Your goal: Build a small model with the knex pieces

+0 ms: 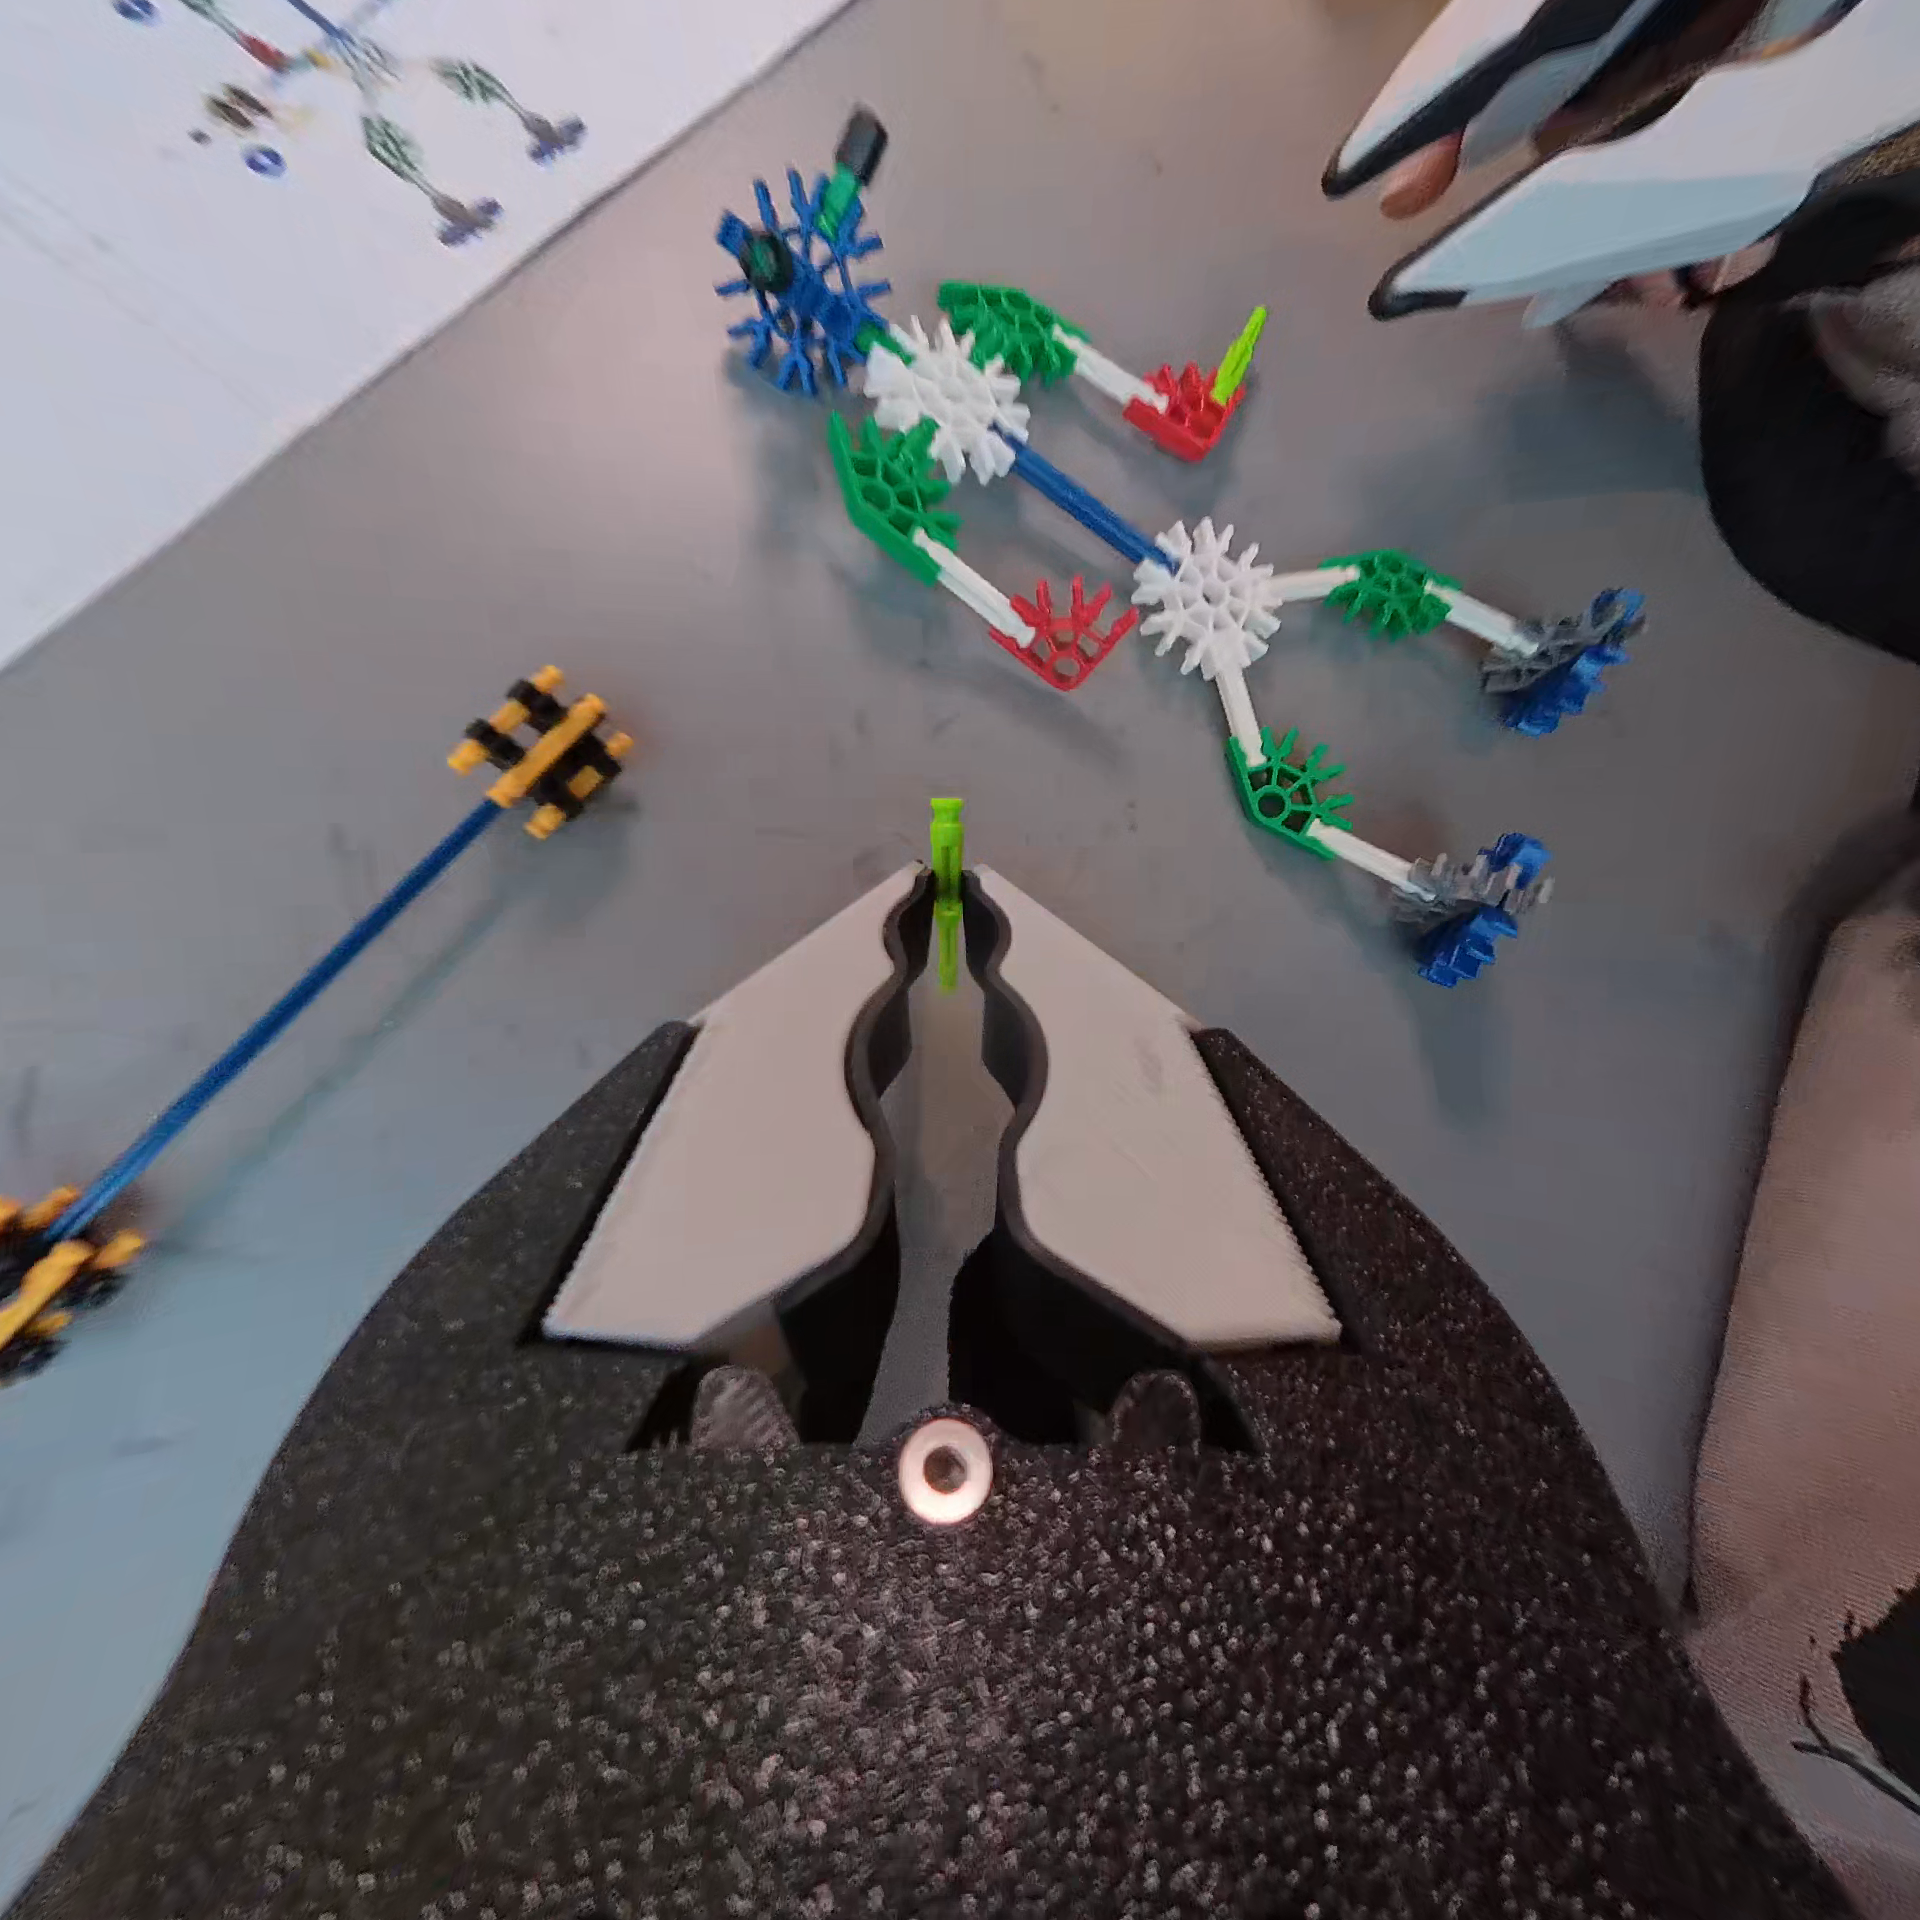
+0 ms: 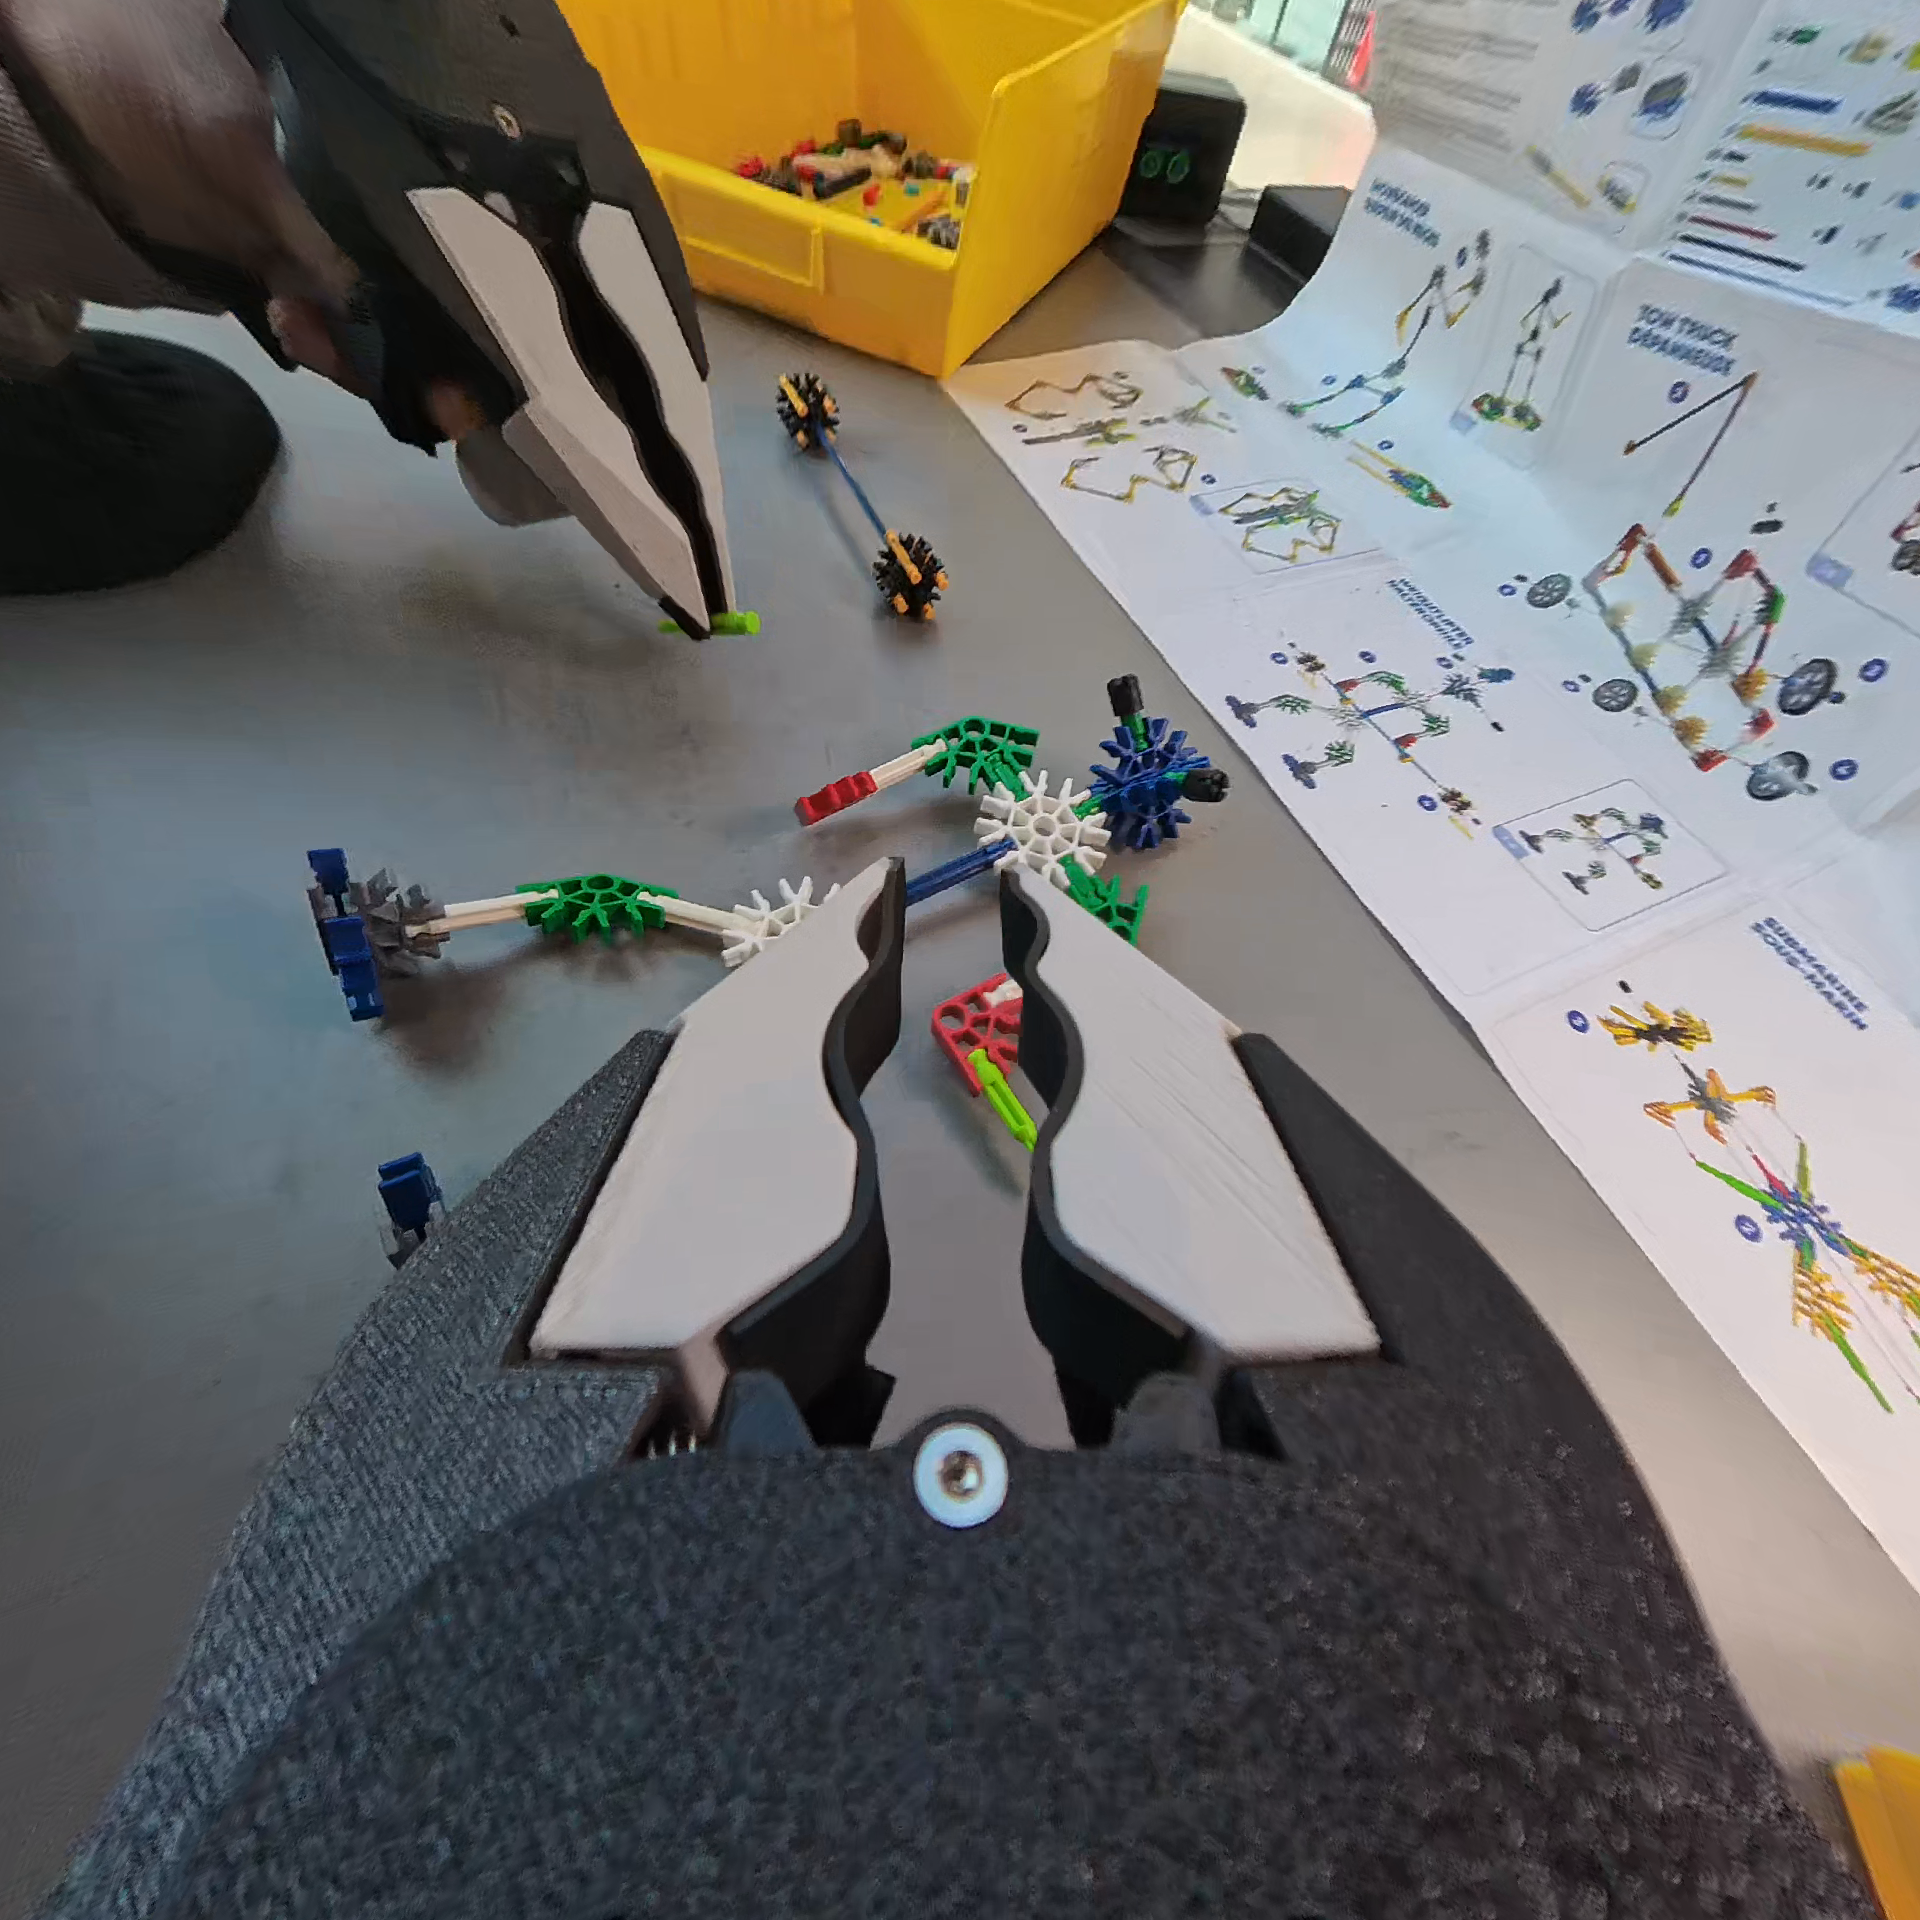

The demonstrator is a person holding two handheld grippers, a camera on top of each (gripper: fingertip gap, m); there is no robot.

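Left claw (image 1: 945,883) pinched tight on lime green rod (image 1: 947,904), tips at grey tabletop (image 1: 520,540). Right claw (image 2: 948,883) parted, empty, hovering over multicolour rod-and-connector model (image 2: 1039,821).

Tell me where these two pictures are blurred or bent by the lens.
Left wrist view: the instruction sheet at top left and the right gripper at top right are smeared; the lime rod pinched in the left gripper is sharp. Right wrist view: the left gripper is softly blurred, the yellow bin bows with wide-angle distortion.
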